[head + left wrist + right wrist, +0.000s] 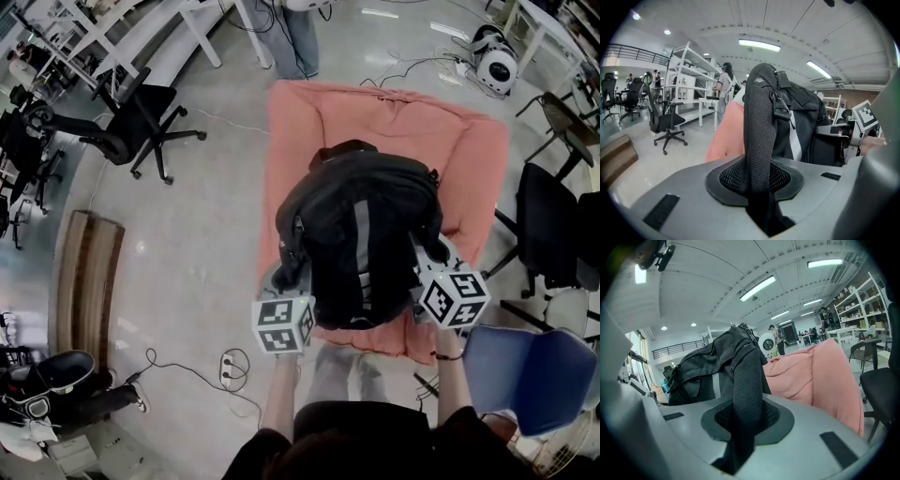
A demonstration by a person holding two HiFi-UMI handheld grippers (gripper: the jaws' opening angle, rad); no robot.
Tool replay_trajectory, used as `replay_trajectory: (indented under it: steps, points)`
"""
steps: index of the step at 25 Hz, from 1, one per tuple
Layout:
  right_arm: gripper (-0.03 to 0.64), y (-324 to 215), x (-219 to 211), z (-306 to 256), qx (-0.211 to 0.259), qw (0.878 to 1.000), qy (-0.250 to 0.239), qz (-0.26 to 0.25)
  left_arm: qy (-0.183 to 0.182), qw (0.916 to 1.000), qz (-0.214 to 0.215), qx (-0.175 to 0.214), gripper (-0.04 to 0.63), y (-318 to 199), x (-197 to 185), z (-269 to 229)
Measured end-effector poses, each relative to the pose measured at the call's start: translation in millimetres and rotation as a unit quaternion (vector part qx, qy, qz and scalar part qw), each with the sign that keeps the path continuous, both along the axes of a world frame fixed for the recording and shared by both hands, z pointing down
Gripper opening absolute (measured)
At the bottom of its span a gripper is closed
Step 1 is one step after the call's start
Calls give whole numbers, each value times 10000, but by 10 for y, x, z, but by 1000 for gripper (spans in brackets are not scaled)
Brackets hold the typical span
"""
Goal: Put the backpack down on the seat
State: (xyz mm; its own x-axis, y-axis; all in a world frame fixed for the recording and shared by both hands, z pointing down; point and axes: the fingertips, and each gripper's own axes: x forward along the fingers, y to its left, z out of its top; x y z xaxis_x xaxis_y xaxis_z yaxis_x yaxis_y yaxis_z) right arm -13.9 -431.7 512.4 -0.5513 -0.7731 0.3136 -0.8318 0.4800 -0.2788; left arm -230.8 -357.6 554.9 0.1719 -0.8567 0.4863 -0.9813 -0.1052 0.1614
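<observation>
Step in hand, as I judged it: the carry-and-lower, not the release. I had the left gripper (759,180) clamped on one mesh shoulder strap (758,126), its jaws pinched on the webbing with the strap running up out of them. The right gripper (742,418) was clamped the same way on the other strap (747,376). The backpack (361,239) hung from those two grips, out in front of me and over the middle of the pink seat (300,122). Its top pointed toward the seat back. From the head view I could not tell whether its bottom touched the cushion. In the gripper views the bag stood upright with pink cushion just behind and beside it. Next move, my read: bring both grippers down together and level so the bag sat flat and did not tip off the front edge. Only then let the jaws part and slide them off the straps. Containers: the backpack looked closed, with a zipper pull (780,110) hanging at its side, and its contents could not be seen. The seat held nothing else that I could see.
</observation>
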Motion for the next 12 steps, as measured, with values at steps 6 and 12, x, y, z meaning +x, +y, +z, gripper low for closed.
replay_trajectory:
  steps: [6, 12]
  points:
    - [48, -295, -10, 310, -198, 9997, 56, 89, 14, 9999, 4, -121, 98, -269, -9, 242]
    - [48, -558, 23, 519, -305, 9993, 99, 179, 3, 10000, 4, -58, 100, -533, 12, 380]
